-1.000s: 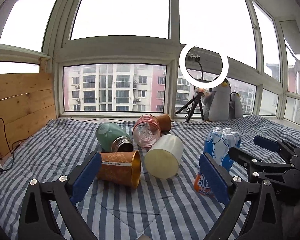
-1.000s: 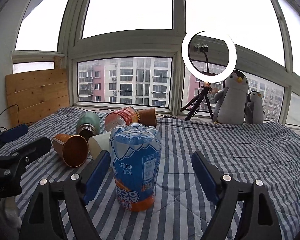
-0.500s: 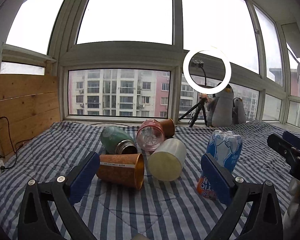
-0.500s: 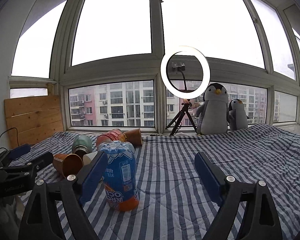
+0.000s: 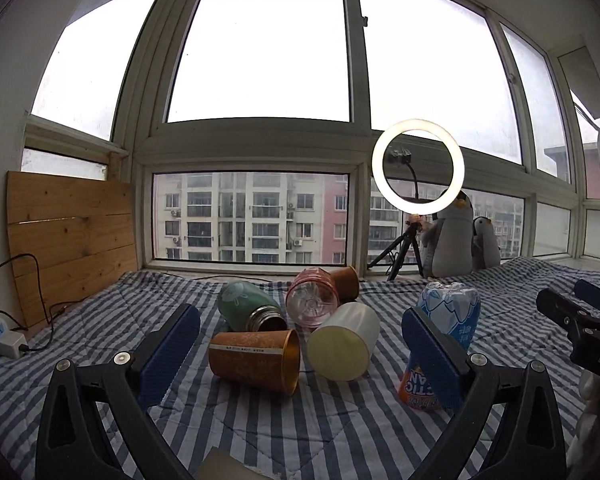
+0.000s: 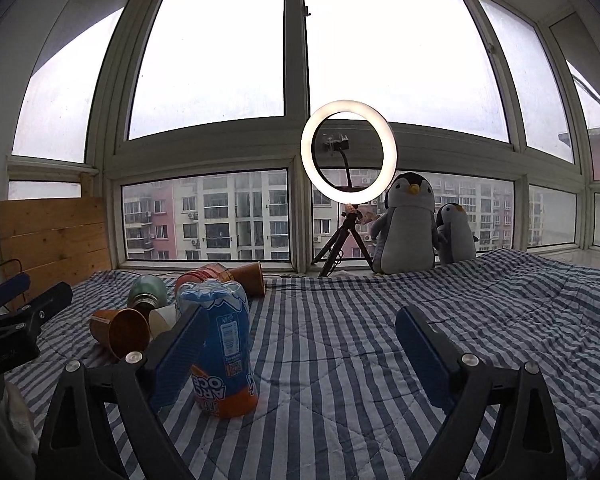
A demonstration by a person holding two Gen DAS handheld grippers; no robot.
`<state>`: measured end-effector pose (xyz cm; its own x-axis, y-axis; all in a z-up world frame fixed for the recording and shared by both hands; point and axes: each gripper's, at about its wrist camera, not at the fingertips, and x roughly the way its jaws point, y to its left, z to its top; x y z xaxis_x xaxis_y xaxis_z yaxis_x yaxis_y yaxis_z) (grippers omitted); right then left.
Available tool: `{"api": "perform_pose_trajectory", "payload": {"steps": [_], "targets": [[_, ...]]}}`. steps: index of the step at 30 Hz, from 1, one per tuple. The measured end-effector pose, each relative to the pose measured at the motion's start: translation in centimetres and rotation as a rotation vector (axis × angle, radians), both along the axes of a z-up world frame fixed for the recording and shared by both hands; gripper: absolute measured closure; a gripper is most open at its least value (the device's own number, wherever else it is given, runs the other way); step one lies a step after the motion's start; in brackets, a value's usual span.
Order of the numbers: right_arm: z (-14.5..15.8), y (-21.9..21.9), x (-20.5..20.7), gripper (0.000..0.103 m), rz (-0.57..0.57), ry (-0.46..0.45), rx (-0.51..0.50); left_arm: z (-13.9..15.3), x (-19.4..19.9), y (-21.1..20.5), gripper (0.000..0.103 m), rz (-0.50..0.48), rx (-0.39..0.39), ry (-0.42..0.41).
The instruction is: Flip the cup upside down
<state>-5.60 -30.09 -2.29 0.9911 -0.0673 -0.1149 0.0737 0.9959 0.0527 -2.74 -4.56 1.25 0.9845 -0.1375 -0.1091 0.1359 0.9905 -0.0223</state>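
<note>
A blue and orange plastic cup [image 6: 224,352] stands upside down on the striped blanket, its print inverted; it shows too in the left wrist view [image 5: 448,320]. My right gripper [image 6: 302,316] is open and holds nothing, with the cup just behind its left finger [image 6: 176,356]. My left gripper [image 5: 300,320] is open and empty, facing a gold-brown cup [image 5: 256,360] and a white cup [image 5: 344,344] that lie on their sides. The right gripper [image 5: 572,316] shows at that view's right edge.
A green flask [image 5: 244,310], a clear pink cup [image 5: 312,298] and another brown cup [image 5: 346,282] lie in the same cluster. A ring light on a tripod [image 6: 348,152] and two plush penguins [image 6: 410,224] stand by the window. A wooden board [image 5: 68,236] leans at the left.
The right gripper drew back and shifted right, so the upside-down cup went from between its fingers to beside its left finger. Both views tilted upward a little. The cups stayed in place.
</note>
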Motion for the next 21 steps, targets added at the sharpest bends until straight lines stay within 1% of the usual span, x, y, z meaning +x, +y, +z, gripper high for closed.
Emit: {"api": "perform_pose_trajectory", "payload": {"steps": [4,8,10,21], "targets": [[-0.08,-0.28,0.02,0.010,-0.015,0.005,0.016,0.19,-0.67,0.08,0.001,0.022,-0.003,-0.032],[-0.18,0.25,0.37,0.010,-0.023,0.022,-0.010,0.15,-0.44,-0.32,0.001,0.016,0.018,-0.013],[-0.18,0.38,0.35,0.010,-0.036,0.022,-0.018,0.15,-0.57,-0.32,0.001,0.016,0.019,-0.016],[-0.14,0.02,0.13,0.010,-0.060,0.012,-0.009,0.29,-0.92,-0.36,0.001,0.018,0.022,-0.035]]}}
